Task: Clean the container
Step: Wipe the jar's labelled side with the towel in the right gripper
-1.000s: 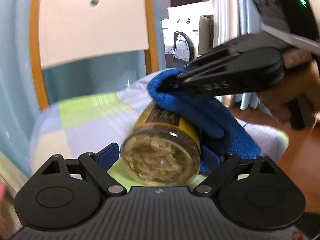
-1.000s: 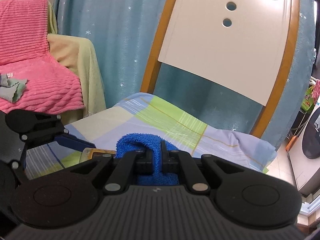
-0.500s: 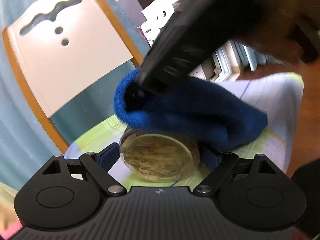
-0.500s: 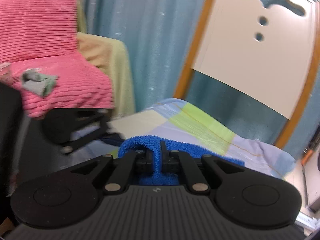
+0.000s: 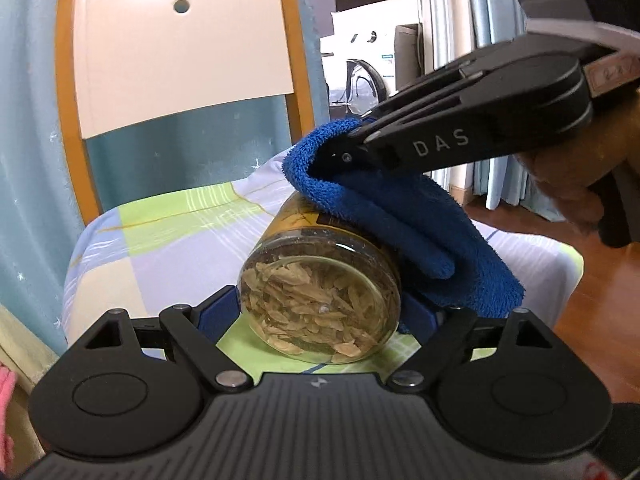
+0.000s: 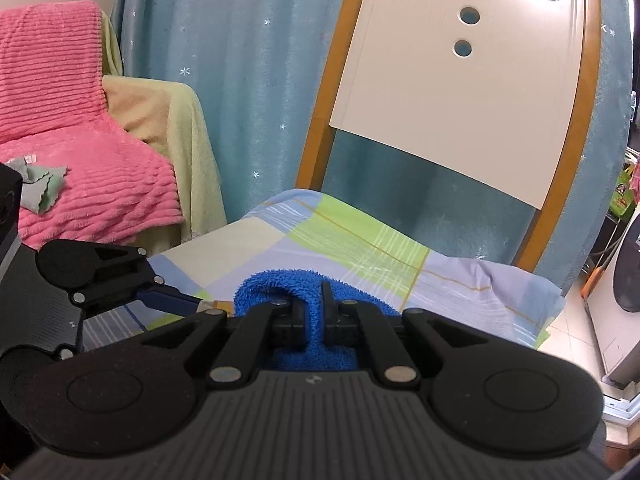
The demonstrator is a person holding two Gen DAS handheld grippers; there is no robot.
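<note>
A clear jar point(image 5: 320, 292) with a yellow label, filled with pale dried flakes, lies sideways with its base toward the left wrist camera. My left gripper point(image 5: 320, 312) is shut on it, blue pads on both sides. A folded blue cloth point(image 5: 400, 224) drapes over the jar's upper right side, and my right gripper point(image 5: 352, 140) is shut on its top fold. In the right wrist view the blue cloth point(image 6: 280, 284) bulges between and ahead of the right gripper point(image 6: 314, 308), with only a sliver of the jar point(image 6: 218, 304) showing and the left gripper point(image 6: 176, 300) at left.
Below lies a chair seat cushion point(image 5: 160, 240) in a green, lilac and cream check, with a white and orange chair back point(image 5: 180, 48) behind. A blue curtain point(image 6: 240, 80) hangs beyond. A pink blanket point(image 6: 80, 152) covers a seat at left. A washing machine point(image 5: 360, 68) stands far right.
The left gripper has tilted the jar back to a level pose. The right gripper with the cloth has slid across the jar and now sits on its upper right side.
</note>
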